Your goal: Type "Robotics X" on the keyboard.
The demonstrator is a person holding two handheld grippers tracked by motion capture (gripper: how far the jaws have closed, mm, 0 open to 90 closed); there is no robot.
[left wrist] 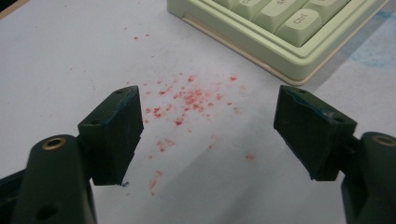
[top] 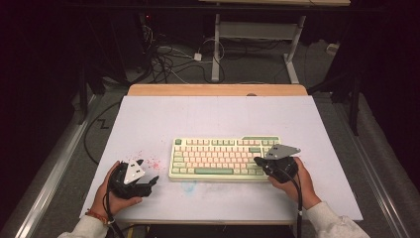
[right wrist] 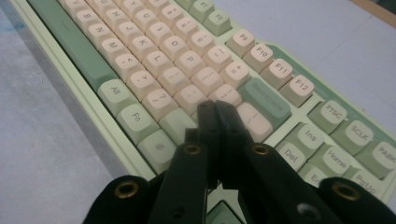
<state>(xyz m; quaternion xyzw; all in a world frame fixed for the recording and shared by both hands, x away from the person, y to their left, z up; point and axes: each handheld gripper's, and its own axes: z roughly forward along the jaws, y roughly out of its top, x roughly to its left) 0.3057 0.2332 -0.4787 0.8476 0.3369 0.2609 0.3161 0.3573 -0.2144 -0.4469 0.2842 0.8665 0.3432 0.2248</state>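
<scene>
1. Pale green and pink, the keyboard (top: 225, 158) lies flat near the middle of the white table (top: 208, 116), its long side facing the person.
2. The right gripper (top: 258, 161) hangs over the keyboard's right end, held in the right hand (top: 292, 178) at the board's near right corner.
3. In the right gripper view its jaws are pressed together with nothing between them, and their tips sit over the pink keys (right wrist: 219, 93) just left of a dark green key (right wrist: 264, 101); whether they touch a key I cannot tell.
4. The left gripper (top: 154, 181) rests low beside the keyboard's left end, apart from it, in the left hand (top: 116, 191).
5. Its jaws are spread wide and hold nothing.
6. Between them, in the left gripper view, a scatter of red specks (left wrist: 187, 100) marks the table; the keyboard's corner with the Ctrl key (left wrist: 299, 21) lies just beyond.
7. A faint blue smudge (top: 188, 186) sits on the table just in front of the keyboard.
</scene>
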